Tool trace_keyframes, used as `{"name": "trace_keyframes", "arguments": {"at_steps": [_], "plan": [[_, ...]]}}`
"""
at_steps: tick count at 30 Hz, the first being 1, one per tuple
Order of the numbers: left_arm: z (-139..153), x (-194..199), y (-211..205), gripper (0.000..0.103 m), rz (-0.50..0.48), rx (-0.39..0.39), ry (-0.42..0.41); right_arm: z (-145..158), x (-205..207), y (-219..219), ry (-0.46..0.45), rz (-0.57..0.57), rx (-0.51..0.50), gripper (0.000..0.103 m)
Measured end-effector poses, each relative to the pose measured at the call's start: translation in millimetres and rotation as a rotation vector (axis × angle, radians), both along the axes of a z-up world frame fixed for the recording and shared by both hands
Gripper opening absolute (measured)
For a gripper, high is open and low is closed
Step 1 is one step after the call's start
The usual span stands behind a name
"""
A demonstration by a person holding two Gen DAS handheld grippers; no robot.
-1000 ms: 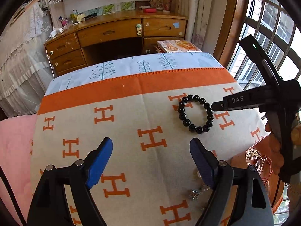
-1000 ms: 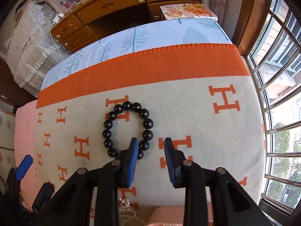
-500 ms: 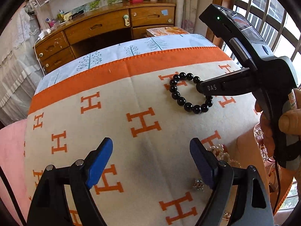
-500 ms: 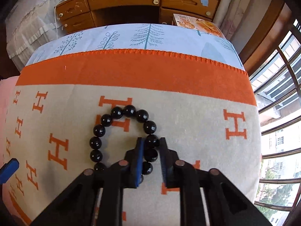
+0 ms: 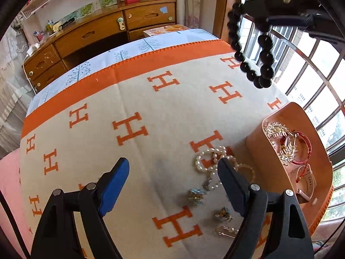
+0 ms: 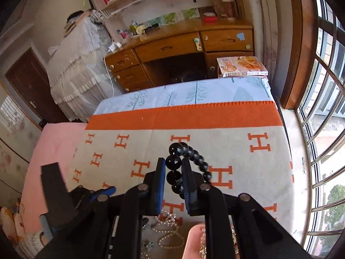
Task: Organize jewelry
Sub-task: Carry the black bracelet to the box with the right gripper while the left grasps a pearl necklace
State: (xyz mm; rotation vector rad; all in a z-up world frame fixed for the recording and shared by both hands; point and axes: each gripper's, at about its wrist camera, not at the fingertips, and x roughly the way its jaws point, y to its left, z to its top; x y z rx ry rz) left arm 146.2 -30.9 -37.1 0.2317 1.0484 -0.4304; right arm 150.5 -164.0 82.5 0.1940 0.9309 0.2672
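Observation:
My right gripper (image 6: 173,168) is shut on a black bead bracelet (image 6: 173,162), which hangs in the air above the orange-and-cream blanket (image 6: 237,151). In the left wrist view the bracelet (image 5: 267,57) dangles at the top right. My left gripper (image 5: 172,166) is open and empty, low over the blanket. A white pearl necklace (image 5: 207,161) lies just past its right fingertip. To the right stands a tan jewelry tray (image 5: 254,142) holding a red bangle (image 5: 306,144), sparkly pieces (image 5: 276,129) and a pink watch (image 5: 306,185).
Small metal charms (image 5: 196,194) and clips (image 5: 224,214) lie on the blanket near the left gripper. A wooden desk (image 6: 183,47) stands beyond the bed's far end. A barred window (image 5: 312,75) runs along the right. Pink bedding (image 6: 54,146) lies to the left.
The right gripper closed on the black bracelet and lifted it off the blanket. The left gripper shifted toward the tray, bringing the pearls and charms into view.

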Motion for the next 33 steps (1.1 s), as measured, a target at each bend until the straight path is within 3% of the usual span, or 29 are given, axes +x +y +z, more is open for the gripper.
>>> {"name": "trace_keyframes", "arguments": {"at_steps": [5, 10, 14, 20, 22, 24, 29, 33], "plan": [[-6, -14, -26, 0.082, -0.143, 0.034, -0.006, 34, -42, -25, -0.089, -0.013, 0.068, 0.014], [-15, -18, -50, 0.082, -0.244, 0.108, -0.031, 43, -76, -47, -0.106, -0.019, 0.101, 0.015], [-25, -13, -60, 0.064, -0.286, 0.119, 0.023, 38, -99, -58, -0.101, -0.027, 0.084, 0.015], [-33, -3, -63, 0.054, -0.305, 0.097, 0.091, 21, -120, -75, -0.065, -0.046, 0.102, 0.015], [-32, 0, -63, 0.041, -0.311, 0.073, 0.133, 13, -123, -80, -0.046, -0.053, 0.109, 0.015], [-31, 1, -63, 0.013, -0.317, 0.084, 0.156, 5, -125, -84, -0.028, -0.062, 0.124, 0.015], [-28, 1, -56, 0.007, -0.257, 0.051, 0.184, -8, -127, -92, -0.008, -0.085, 0.153, 0.015], [-5, -5, -41, 0.006, -0.188, -0.028, 0.167, -9, -129, -97, -0.016, -0.095, 0.168, 0.015]]}}
